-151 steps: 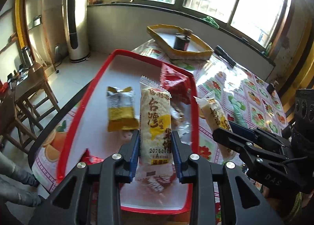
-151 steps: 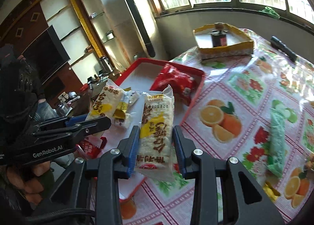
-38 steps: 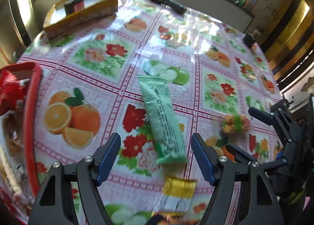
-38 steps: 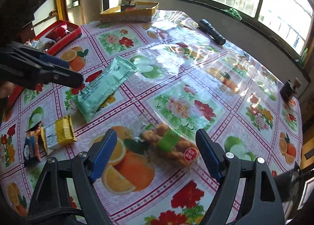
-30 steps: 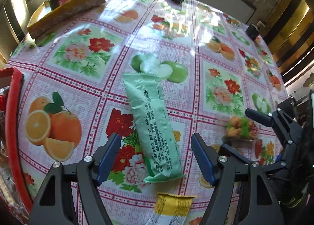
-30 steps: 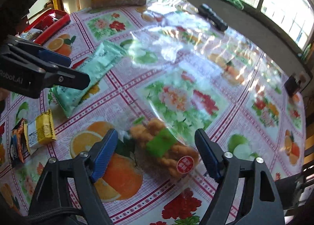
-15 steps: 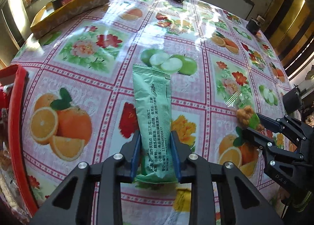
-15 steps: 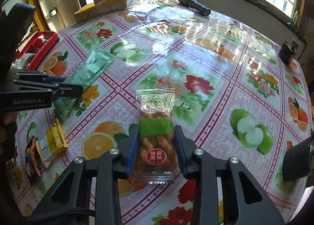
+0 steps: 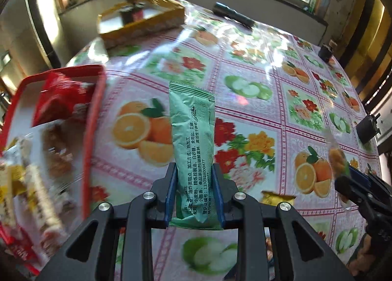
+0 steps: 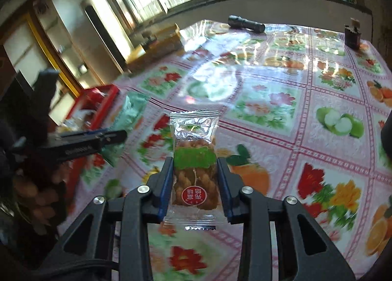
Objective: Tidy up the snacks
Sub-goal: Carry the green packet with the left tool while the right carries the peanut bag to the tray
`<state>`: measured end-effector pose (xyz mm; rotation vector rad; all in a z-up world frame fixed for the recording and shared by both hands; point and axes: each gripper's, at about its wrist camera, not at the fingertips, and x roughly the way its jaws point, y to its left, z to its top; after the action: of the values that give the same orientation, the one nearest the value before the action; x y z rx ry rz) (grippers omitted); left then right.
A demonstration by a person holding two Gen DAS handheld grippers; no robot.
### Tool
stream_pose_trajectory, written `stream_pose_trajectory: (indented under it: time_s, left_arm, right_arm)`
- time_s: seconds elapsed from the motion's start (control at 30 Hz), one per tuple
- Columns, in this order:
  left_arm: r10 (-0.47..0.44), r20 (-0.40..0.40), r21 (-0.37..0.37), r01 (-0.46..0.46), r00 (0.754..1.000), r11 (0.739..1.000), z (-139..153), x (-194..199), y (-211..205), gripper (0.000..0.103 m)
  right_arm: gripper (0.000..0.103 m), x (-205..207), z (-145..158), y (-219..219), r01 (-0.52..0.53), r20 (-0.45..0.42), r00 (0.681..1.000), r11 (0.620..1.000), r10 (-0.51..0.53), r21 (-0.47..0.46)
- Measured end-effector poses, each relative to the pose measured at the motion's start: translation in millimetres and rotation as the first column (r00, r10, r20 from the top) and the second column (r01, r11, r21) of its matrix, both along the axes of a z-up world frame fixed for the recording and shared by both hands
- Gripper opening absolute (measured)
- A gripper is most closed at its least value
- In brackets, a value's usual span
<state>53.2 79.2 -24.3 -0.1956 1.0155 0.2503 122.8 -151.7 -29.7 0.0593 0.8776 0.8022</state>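
Over the counter (image 9: 245,114) with its fruit-print cloth, both hands tilt downward, the left tool (image 9: 194,195) nearly closed on a green snack packet (image 9: 192,138) beside the red tray (image 9: 94,119), the right tool (image 10: 196,187) clamping a clear packet of twisted biscuits (image 10: 194,158).

From the left wrist view, the long snack packet (image 9: 193,148) stuck out toward 12 o'clock from between the left tongs (image 9: 194,197), above the tabletop (image 9: 257,80). The tray (image 9: 94,119) lay at 9 o'clock with snacks in it. The box (image 9: 144,27) sat far off at 11 o'clock, the flashlight (image 9: 232,17) at 1 o'clock. A small wrapped snack (image 9: 275,198) lay on the tabletop at 3 o'clock. In the right wrist view, the twist snack packet (image 10: 196,170) sat between the right tongs (image 10: 196,187), and the tray lay at 10 o'clock.
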Motion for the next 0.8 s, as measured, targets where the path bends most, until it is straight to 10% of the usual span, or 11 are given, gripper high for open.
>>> stream_pose_trajectory:
  time_s: [0.37,0.8]
  left_arm:
    - [0.052,0.046,0.026,-0.053,0.998,0.998,14.7,-44.8,18.7,0.026]
    - [0.083,0.068,0.032,-0.085,0.994,0.996,20.6,-77.2,32.7,0.026]
  right_arm:
    - [0.036,-37.5,6.3,24.9,-0.026,-0.057,0.998,0.982,0.037,0.185]
    - [0.037,-54.0,6.3,64.5,-0.104,-0.055,0.992,0.977,0.116,0.187]
